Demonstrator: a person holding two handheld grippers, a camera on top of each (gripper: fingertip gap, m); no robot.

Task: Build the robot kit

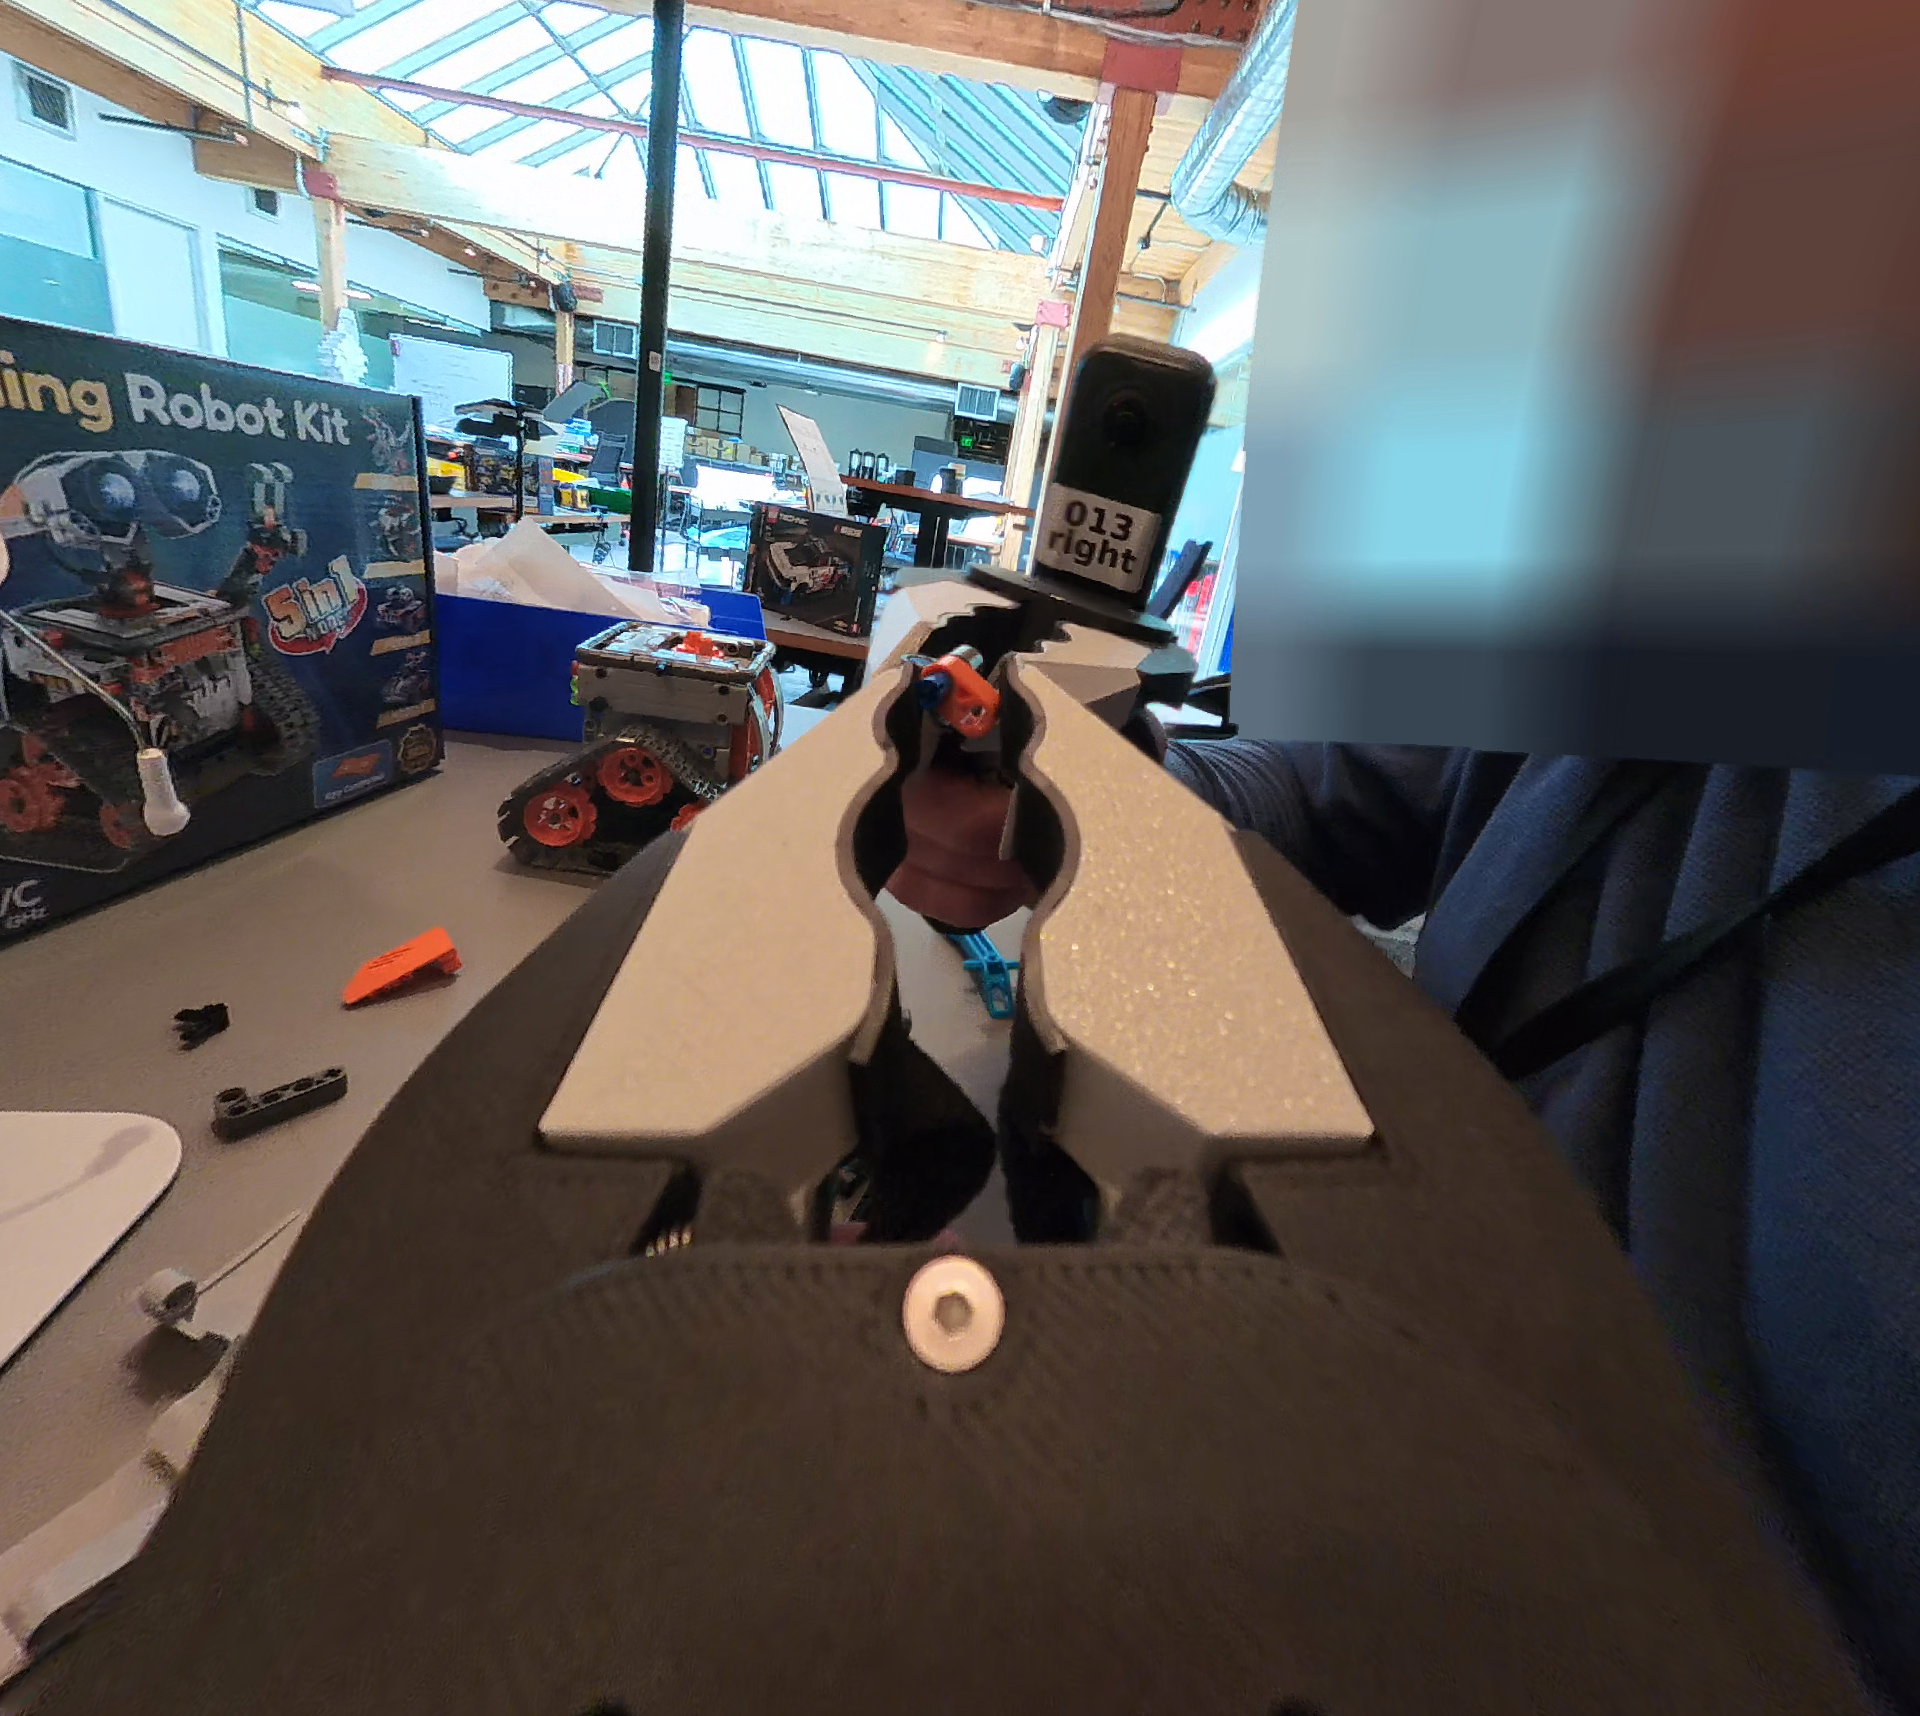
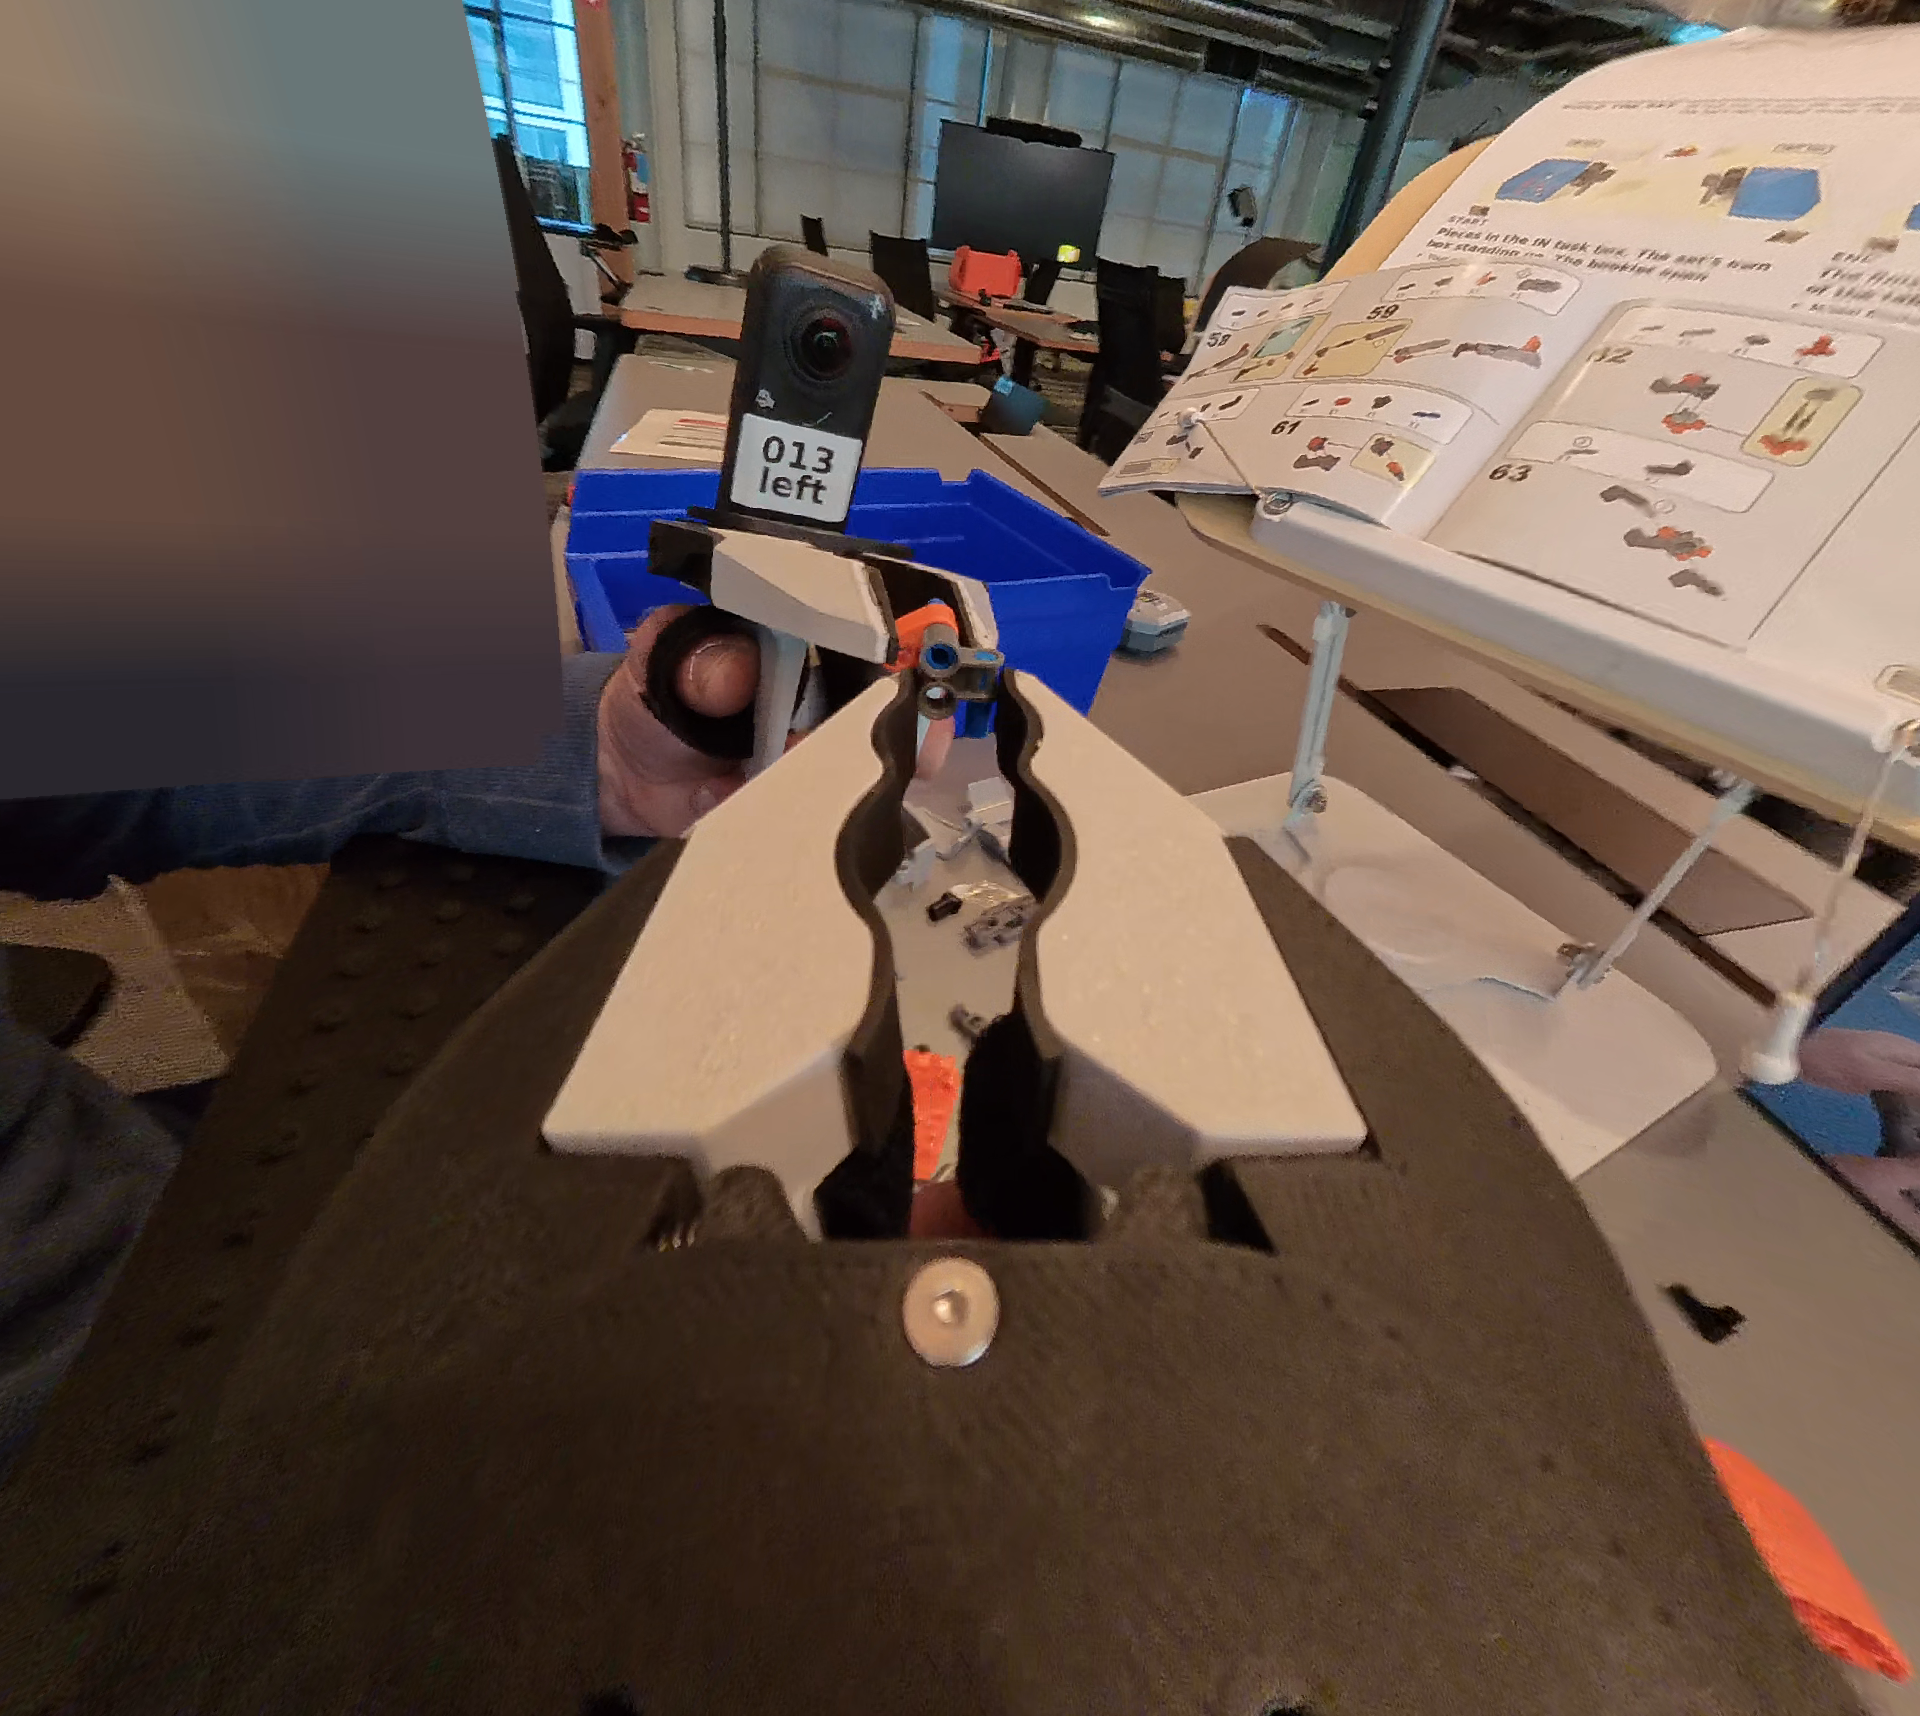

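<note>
While both tools are raised above the grey tabletop (image 1: 312,918), they meet tip to tip, each pointing at the other. On the table's left side stands a dark blue cardboard box printed with a tracked robot (image 1: 208,586). On its right side an open instruction booklet (image 2: 1558,419) leans on a white tilted stand (image 2: 1455,991), and a blue plastic bin (image 2: 1039,565) sits behind the meeting point. A part-built grey model with orange wheels and black tracks (image 1: 665,731) stands in front of the bin, just left of the tips.

The left gripper (image 1: 956,700) has its grey fingers drawn almost together, pinching a small orange brick connector (image 1: 966,695) at the very ends. The right gripper (image 2: 951,690) is likewise nearly closed, clamped on a small dark grey connector with round holes (image 2: 961,674). A blue pin (image 2: 941,656) shows in the grey connector's upper hole. The orange piece lies directly ahead of the grey one and touches it. Their shared axis seems to run along the line between the two tools, and neither tool is nearer than the other. Whether the two pieces are fully seated together I cannot tell.

Loose parts lie well below on the table: an orange wedge (image 1: 403,965), a black holed beam (image 1: 278,1100) and a teal piece (image 1: 987,965).
</note>
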